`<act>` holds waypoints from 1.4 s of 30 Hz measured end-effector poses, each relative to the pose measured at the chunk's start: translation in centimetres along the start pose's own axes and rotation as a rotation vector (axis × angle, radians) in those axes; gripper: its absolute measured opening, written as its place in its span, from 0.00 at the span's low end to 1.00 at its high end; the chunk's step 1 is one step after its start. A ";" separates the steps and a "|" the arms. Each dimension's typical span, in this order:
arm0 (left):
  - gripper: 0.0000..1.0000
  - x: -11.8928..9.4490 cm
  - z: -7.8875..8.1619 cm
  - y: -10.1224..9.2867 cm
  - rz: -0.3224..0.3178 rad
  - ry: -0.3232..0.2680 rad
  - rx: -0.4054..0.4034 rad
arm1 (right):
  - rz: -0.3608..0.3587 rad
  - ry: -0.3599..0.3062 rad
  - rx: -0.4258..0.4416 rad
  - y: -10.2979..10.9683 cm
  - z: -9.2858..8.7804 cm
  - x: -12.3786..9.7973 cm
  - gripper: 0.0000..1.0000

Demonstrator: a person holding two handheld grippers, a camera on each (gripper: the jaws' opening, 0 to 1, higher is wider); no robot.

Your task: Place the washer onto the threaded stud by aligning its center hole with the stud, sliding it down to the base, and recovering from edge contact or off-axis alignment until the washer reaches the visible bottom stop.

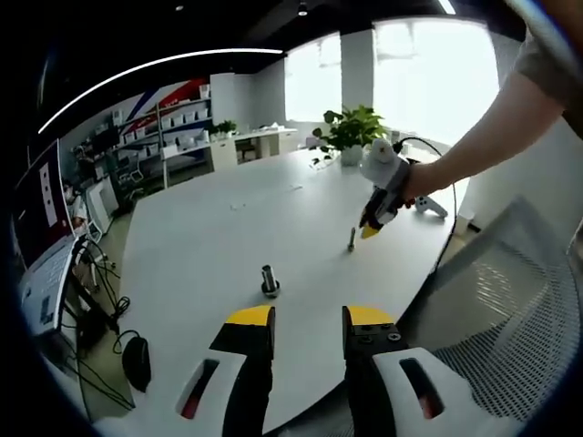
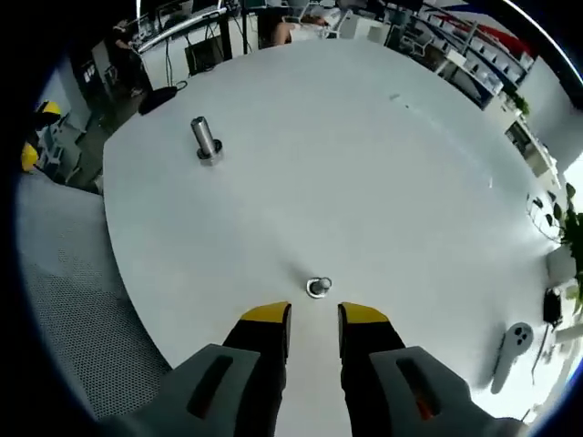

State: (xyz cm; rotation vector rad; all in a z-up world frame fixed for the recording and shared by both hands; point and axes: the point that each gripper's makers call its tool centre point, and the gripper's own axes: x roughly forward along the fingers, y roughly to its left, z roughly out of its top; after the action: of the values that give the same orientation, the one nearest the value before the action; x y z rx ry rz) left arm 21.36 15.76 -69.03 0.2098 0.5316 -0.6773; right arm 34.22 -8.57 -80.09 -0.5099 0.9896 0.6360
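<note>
A thick metal cylinder on a round base (image 1: pixel 270 280) stands upright on the white table (image 1: pixel 200 246), just ahead of my open, empty left gripper (image 1: pixel 310 320). Further right a thin upright metal stud (image 1: pixel 352 239) stands under my right gripper (image 1: pixel 369 229), held by a person's hand. In the right gripper view that small stud (image 2: pixel 318 288) appears from above as a round ring with a bright centre, just beyond my open right gripper (image 2: pixel 314 315), slightly apart from the tips. The thick cylinder (image 2: pixel 206 139) stands far off at upper left. I cannot tell washer from stud top.
A grey mesh chair (image 1: pixel 510 319) sits at the table's near edge. A white controller (image 2: pixel 515 341) lies near the table's rim, and a potted plant (image 1: pixel 351 127) stands at the far side. A monitor (image 1: pixel 41 237) and cables (image 1: pixel 100 300) are left of the table.
</note>
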 end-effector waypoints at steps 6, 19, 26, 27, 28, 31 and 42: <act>0.29 0.0 -0.1 -0.1 0.000 0.008 0.014 | -0.025 -0.132 0.033 0.5 1.4 -2.1 0.23; 0.29 0.2 -0.1 -0.8 -0.034 0.014 0.037 | -0.041 -0.283 0.155 1.2 1.1 -6.4 0.25; 0.29 0.2 0.0 -0.9 -0.043 0.008 0.028 | -0.059 -0.331 0.206 1.1 -0.2 -8.4 0.26; 0.29 0.2 0.0 -0.9 -0.044 0.008 0.028 | -0.059 -0.341 0.219 1.1 -0.3 -8.6 0.26; 0.29 0.2 0.0 -0.9 -0.044 0.009 0.029 | -0.059 -0.355 0.230 1.1 -0.3 -9.0 0.27; 0.29 0.2 0.0 -0.9 -0.043 0.009 0.034 | -0.061 -0.385 0.259 1.2 -0.7 -10.0 0.28; 0.29 0.1 0.1 -0.7 -0.036 0.002 0.028 | -0.064 -0.540 0.414 1.6 -1.3 -14.1 0.29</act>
State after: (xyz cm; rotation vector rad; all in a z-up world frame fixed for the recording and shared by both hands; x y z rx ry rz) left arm 21.00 15.08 -69.00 0.2280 0.5293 -0.7198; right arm 26.73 -11.86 -68.47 0.0056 0.5632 0.4566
